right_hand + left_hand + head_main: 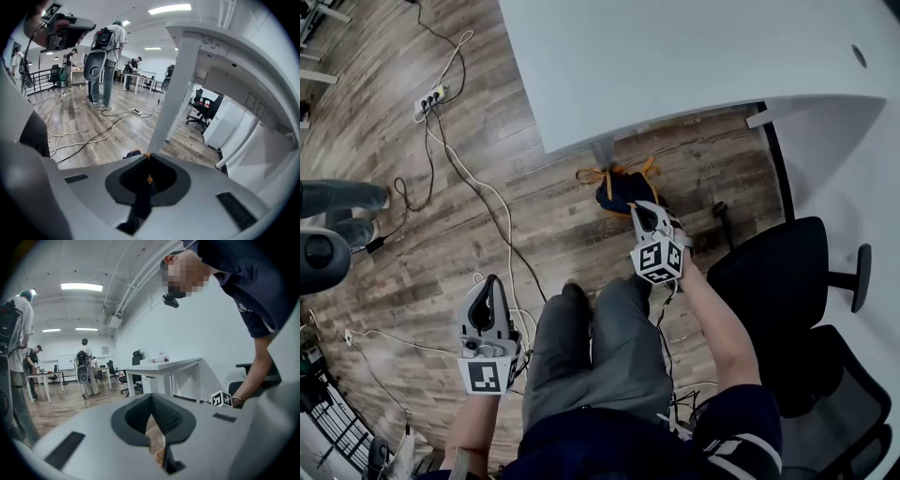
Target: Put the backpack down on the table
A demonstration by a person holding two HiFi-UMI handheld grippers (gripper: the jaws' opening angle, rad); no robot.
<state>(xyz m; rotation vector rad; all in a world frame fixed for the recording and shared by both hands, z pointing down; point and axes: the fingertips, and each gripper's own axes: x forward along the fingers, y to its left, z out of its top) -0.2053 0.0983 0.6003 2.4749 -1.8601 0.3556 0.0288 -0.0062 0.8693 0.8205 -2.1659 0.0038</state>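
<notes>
The backpack point(617, 192), dark with orange straps, sits low beside the counter's point(675, 56) leg, under its near edge and not on its top. The right claw point(640, 207) is pressed together on an orange-trimmed strap point(149, 179) of the backpack, just out from that edge. The left claw point(492, 283) is well out from the counter over the wood floor point(412, 234), tips together and pinching nothing.

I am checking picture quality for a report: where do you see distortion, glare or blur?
Head view: even light, sharp, the dark backpack shows little detail. Left gripper view: strong fisheye bending, black corners, glaring ceiling light, the left gripper soft up close. Right gripper view: same fisheye, the table leg bows, the near backpack strap is out of focus.
</notes>
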